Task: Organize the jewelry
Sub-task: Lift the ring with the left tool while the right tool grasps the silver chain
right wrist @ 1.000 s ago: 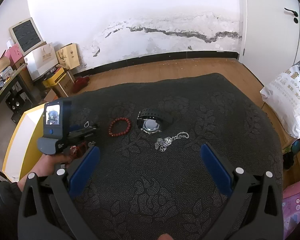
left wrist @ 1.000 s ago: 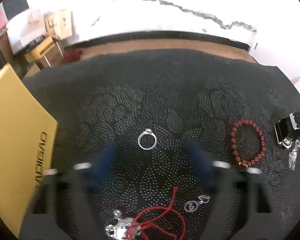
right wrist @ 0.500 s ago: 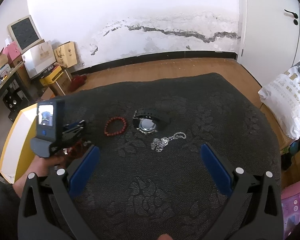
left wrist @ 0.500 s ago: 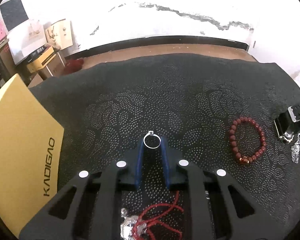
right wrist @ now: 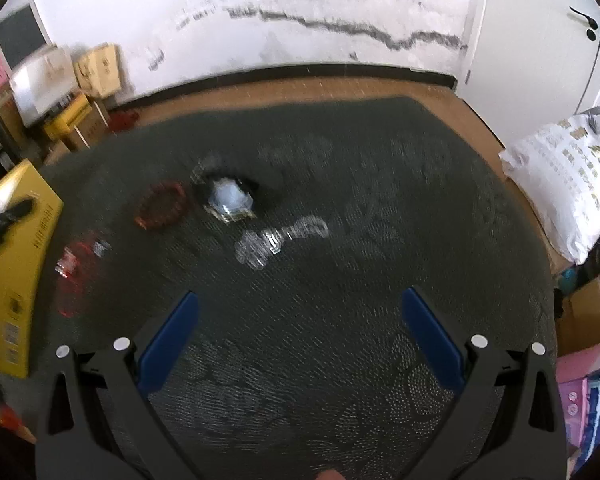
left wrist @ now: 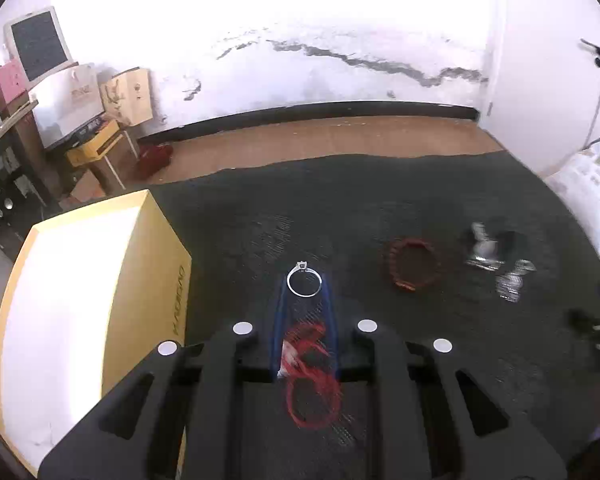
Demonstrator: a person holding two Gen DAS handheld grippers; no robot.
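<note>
My left gripper (left wrist: 304, 286) is shut on a silver ring (left wrist: 304, 280) with a small stone, held at its blue fingertips above the dark patterned cloth (left wrist: 380, 208). A yellow box (left wrist: 80, 300) with a white inside stands to its left. A red cord (left wrist: 312, 384) lies below the gripper. A red bead bracelet (left wrist: 414, 266), a black watch (left wrist: 488, 246) and a silver chain (left wrist: 510, 280) lie to the right. My right gripper (right wrist: 298, 332) is open and empty above the cloth, with the bracelet (right wrist: 160, 210), watch (right wrist: 228, 200) and chain (right wrist: 280, 238) ahead of it, blurred.
The yellow box (right wrist: 16, 264) is at the left edge of the right wrist view, with the red cord (right wrist: 74, 276) beside it. A white sack (right wrist: 564, 184) lies right of the cloth. Boxes (left wrist: 128, 96) and a shelf stand at the back left by the wall.
My left gripper closed on the ring and has lifted it up off the cloth, away from the red cord. The right gripper has shifted, its view now blurred, and stays open.
</note>
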